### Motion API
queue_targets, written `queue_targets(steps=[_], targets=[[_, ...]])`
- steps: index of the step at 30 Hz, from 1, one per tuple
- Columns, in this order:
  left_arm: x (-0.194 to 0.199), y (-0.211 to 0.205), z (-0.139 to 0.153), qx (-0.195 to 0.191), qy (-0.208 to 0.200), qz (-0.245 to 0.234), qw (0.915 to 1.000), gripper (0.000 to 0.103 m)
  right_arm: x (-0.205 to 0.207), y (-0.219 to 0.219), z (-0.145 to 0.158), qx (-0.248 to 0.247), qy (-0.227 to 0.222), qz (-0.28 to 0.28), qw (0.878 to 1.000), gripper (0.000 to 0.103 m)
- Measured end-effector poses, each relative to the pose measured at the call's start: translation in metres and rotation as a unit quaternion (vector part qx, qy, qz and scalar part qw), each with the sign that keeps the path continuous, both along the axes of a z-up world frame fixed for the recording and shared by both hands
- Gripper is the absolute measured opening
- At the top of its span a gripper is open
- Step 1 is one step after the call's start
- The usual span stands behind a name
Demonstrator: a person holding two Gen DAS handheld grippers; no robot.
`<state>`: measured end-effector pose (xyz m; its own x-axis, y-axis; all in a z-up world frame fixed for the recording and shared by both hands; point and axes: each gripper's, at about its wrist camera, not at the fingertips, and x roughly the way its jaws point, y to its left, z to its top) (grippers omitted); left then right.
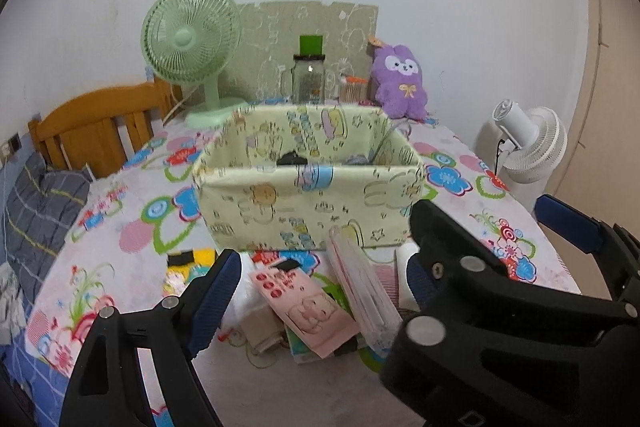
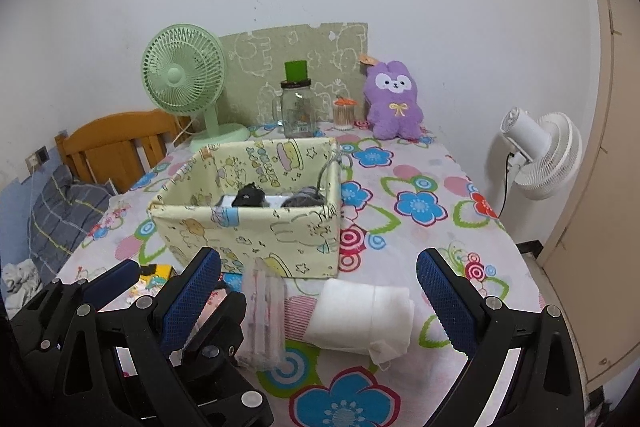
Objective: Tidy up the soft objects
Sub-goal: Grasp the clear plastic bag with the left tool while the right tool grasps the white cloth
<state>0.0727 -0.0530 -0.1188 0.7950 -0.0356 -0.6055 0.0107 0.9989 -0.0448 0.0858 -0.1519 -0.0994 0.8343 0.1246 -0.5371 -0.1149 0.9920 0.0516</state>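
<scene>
My left fingers [image 1: 320,287] and right fingers [image 2: 320,291] both stand open. The box [image 1: 308,203] hides its dark contents; the pouch [image 1: 364,287] looks blurred.

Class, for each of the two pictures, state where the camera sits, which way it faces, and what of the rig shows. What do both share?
Left wrist: on the left gripper, facing the fabric box; its jaws open, the right gripper intruding.
Right wrist: on the right gripper, above the white rolled cloth; jaws open, left gripper at lower left.
Shared: box, green fan, purple plush.
</scene>
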Motion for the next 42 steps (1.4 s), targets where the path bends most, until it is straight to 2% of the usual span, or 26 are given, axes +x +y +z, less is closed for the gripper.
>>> queue_targets(steps=[11,19,23,25,27,32,36,42], targets=[[0.015,-0.002,-0.026,0.0,0.033,0.015,0.9993,0.086,0.014,-0.007,-0.028,0.011,0.03,-0.003,1.0,0.1],[0.024,-0.011,-0.03,0.004,0.042,0.004,0.9991,0.085,0.023,-0.016,-0.037,0.022,0.048,-0.01,0.999,0.1],[0.031,-0.019,-0.034,0.012,0.05,-0.006,0.9987,0.078,0.03,-0.024,-0.04,0.022,0.056,-0.018,0.998,0.1],[0.035,-0.023,-0.038,0.017,0.059,-0.009,0.9981,0.068,0.032,-0.026,-0.044,0.018,0.06,-0.025,0.998,0.1],[0.04,-0.026,-0.044,0.015,0.072,-0.014,0.9972,0.054,0.034,-0.03,-0.049,0.02,0.069,-0.032,0.997,0.1],[0.044,-0.034,-0.048,0.016,0.078,-0.033,0.9963,0.036,0.039,-0.035,-0.057,0.028,0.082,-0.035,0.996,0.1],[0.046,-0.038,-0.05,0.018,0.079,-0.039,0.996,0.029,0.045,-0.037,-0.061,0.029,0.092,-0.037,0.995,0.1],[0.049,-0.041,-0.054,0.027,0.082,-0.043,0.9953,0.027,0.056,-0.037,-0.072,0.034,0.113,-0.034,0.992,0.1]])
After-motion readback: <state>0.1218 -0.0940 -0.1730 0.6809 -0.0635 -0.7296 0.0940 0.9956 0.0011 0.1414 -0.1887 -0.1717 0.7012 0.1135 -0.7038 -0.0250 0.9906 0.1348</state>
